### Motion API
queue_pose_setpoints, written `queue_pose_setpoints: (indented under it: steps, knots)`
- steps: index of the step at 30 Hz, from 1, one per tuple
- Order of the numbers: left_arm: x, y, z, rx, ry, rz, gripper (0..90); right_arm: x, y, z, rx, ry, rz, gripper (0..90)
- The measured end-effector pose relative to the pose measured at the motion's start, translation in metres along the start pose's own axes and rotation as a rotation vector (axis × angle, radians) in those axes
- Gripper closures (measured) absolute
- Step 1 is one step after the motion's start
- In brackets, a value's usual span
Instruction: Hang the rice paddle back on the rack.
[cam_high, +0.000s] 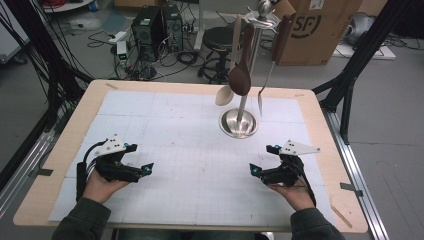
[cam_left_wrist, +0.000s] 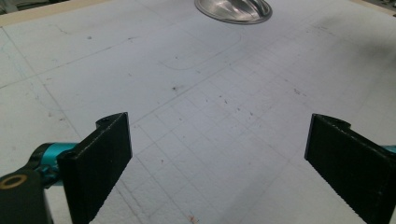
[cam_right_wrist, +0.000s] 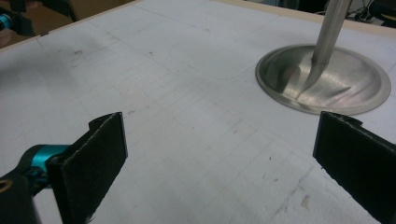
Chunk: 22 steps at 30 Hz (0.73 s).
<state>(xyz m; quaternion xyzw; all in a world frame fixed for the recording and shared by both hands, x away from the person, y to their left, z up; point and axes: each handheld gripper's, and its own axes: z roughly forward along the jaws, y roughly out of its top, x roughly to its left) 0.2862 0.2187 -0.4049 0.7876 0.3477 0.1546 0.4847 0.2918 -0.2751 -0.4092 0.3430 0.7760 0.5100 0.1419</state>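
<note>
— Over the white mat (cam_high: 165, 125), where did the two grippers sit?

— Near the front edge, well apart. The left gripper (cam_high: 148, 169) rested low at the near left, the right gripper (cam_high: 253, 170) at the near right, each in a hand and both pointed inward toward the middle.

— Were they gripping anything?

— No. In the left gripper view the left gripper (cam_left_wrist: 217, 144) had its jaws spread wide with bare mat between them. The right gripper (cam_right_wrist: 219, 149) looked the same in its own view: released, nothing between the pads.

— And the rack?

— The utensil stand (cam_high: 248, 65) stood at the far middle of the table, right of centre, its round steel base (cam_high: 238, 123) flat on the mat. A dark wooden spoon (cam_high: 241, 75), a pale spoon (cam_high: 224, 95) and a fork (cam_high: 265, 90) hung from the hooks at its top, clear of the mat.

— Why hang them like that?

— I'd judge so the handles stayed free to be pinched from the side.

— Which gripper was closer?

— The right one; the base (cam_right_wrist: 322, 81) lay just beyond its jaws, so it seemed better placed to reach.
</note>
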Motion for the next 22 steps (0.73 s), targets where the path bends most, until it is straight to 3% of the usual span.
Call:
queue_pose_setpoints:
  steps: [6,12,22]
  knots:
    - [0.0008,-0.0008,-0.0011,0.003,-0.002,-0.004,8.1,0.0033,-0.0042,-0.0013,0.015,-0.004,-0.002,1.8]
    - [-0.0039,-0.0021,0.001,0.027,-0.01,0.023,8.0,0.0081,-0.0079,-0.0061,0.019,0.003,-0.008,1.8]
    - [-0.004,-0.0079,0.0015,0.034,-0.02,0.009,8.1,0.0072,-0.0095,-0.0074,0.015,-0.002,-0.005,1.8]
